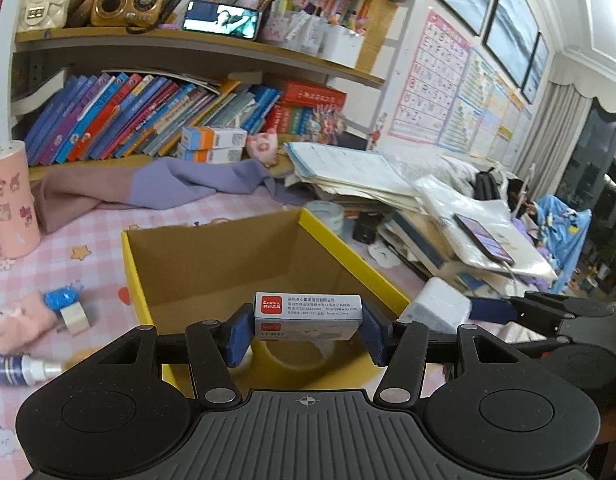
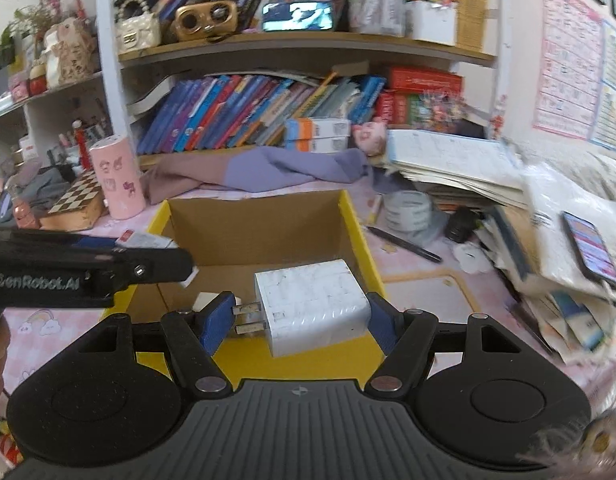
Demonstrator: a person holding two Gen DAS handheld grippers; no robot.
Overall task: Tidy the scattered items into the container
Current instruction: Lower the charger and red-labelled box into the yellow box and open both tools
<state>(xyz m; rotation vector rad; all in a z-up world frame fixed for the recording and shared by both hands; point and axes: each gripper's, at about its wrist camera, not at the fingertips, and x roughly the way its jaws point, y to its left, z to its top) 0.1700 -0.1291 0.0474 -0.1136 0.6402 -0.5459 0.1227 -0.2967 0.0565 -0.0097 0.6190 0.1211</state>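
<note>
An open yellow cardboard box (image 1: 347,248) sits on the pink checked desk mat, with a roll of clear tape (image 1: 292,354) on its floor. My left gripper (image 1: 308,330) is shut on a small white staples box with a red label (image 1: 308,314) and holds it above the box's near side. My right gripper (image 2: 300,318) is shut on a white plug charger (image 2: 311,306), prongs pointing left, over the yellow box's (image 2: 357,232) near right corner. In the right wrist view the left gripper (image 2: 88,270) reaches in from the left, beside the charger.
A blue item and a small block (image 1: 66,306), a pink plush (image 1: 20,324) and a spray bottle (image 1: 24,368) lie left of the box. A pink cylinder (image 2: 118,178), purple cloth (image 2: 268,168), tape roll (image 2: 407,210), pen (image 2: 403,244) and a paper stack with a phone (image 2: 591,248) surround it.
</note>
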